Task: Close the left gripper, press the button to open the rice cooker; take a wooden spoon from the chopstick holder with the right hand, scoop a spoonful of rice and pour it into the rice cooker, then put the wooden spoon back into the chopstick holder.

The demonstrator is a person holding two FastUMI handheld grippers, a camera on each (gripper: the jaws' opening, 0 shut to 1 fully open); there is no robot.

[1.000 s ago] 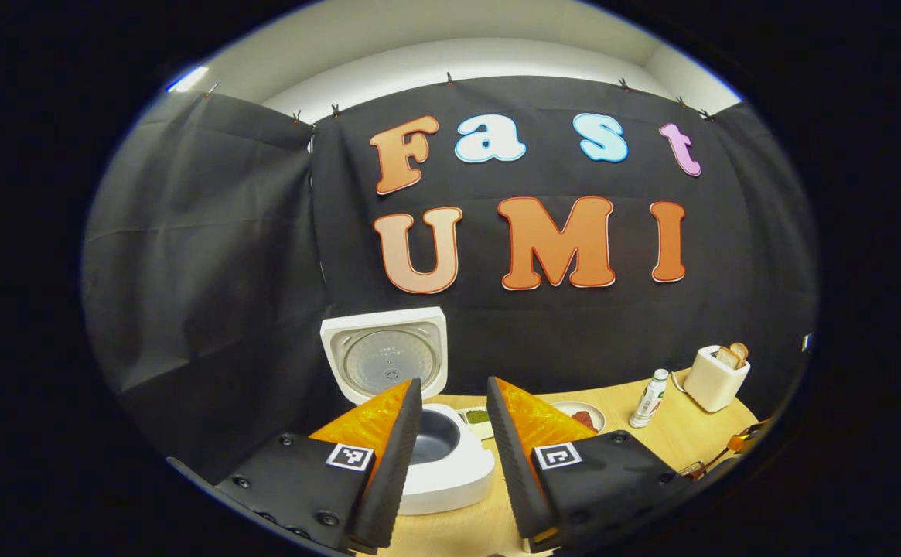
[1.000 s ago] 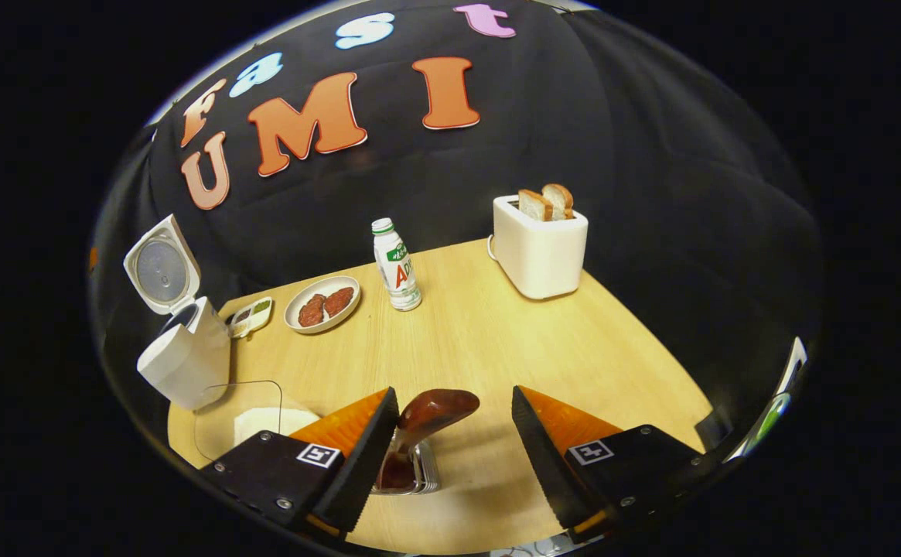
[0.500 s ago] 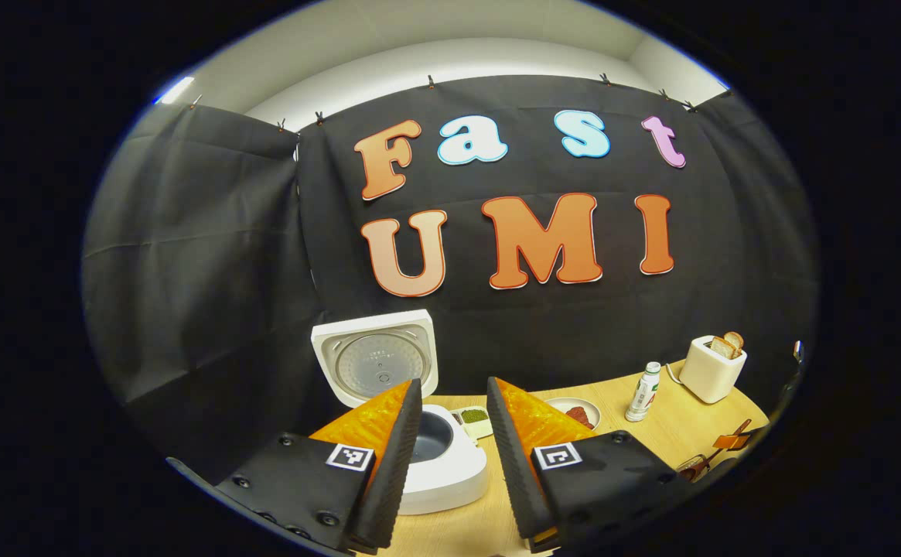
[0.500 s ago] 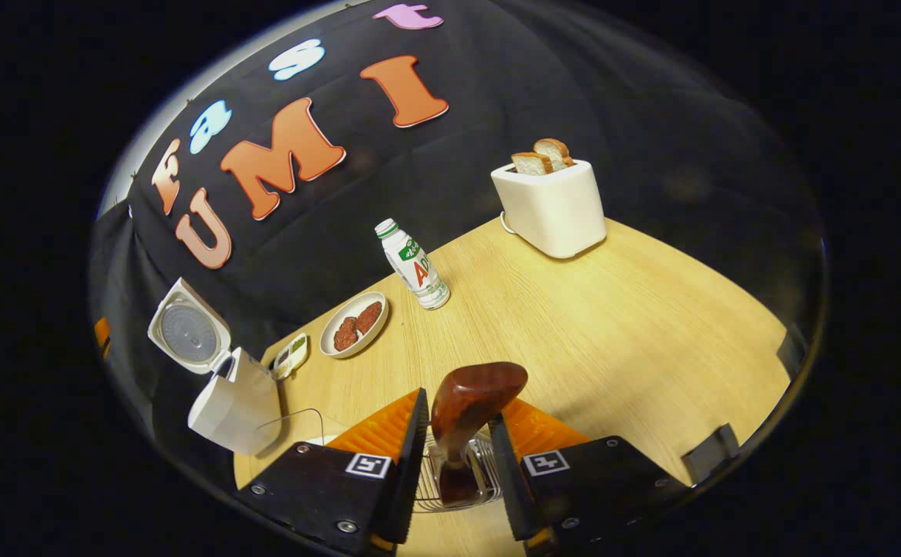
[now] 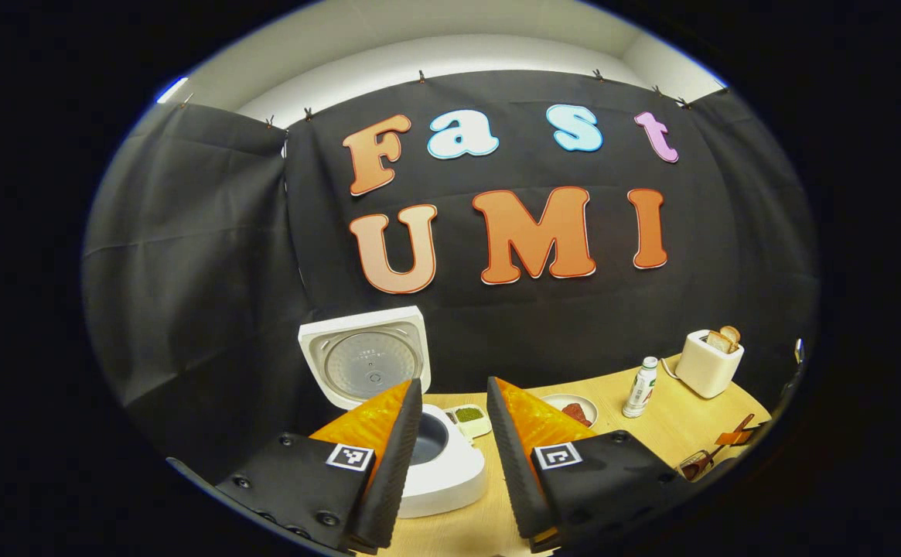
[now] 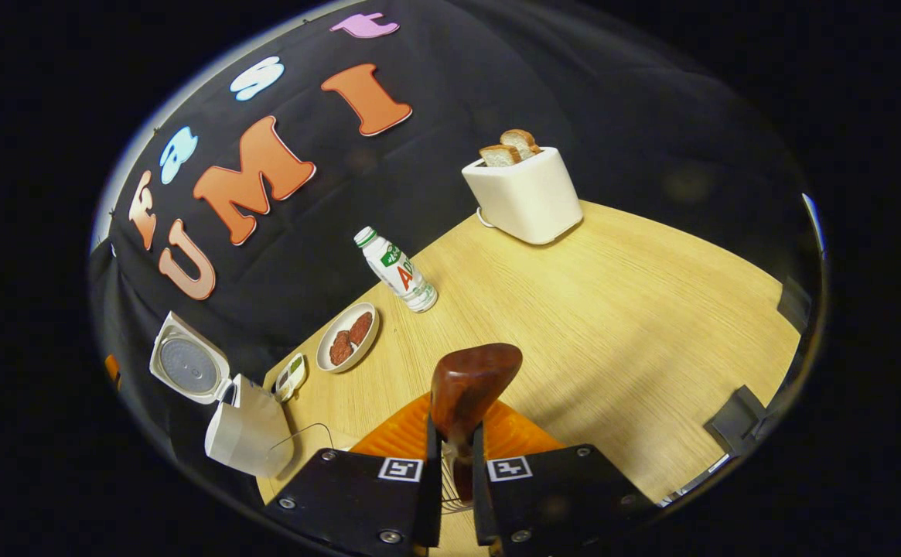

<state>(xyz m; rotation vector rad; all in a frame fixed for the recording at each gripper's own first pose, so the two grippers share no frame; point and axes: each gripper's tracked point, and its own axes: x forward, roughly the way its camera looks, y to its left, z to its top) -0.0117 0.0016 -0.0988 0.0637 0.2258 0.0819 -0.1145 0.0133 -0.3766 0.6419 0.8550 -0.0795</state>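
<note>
With the rice cooker [image 5: 419,433] lid already up and the left gripper [image 5: 454,441] hanging open over it, the right gripper [image 6: 456,464] clamps the wooden spoon [image 6: 469,387] standing in the wire chopstick holder [image 6: 447,487], which next wants a straight upward lift.

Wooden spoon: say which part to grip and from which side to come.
Grip the wooden spoon on its narrow neck just below the broad bowl, coming from above along the handle, which stands upright in the chopstick holder. The neck fits between the fingers, where the right gripper is shut on it.
</note>
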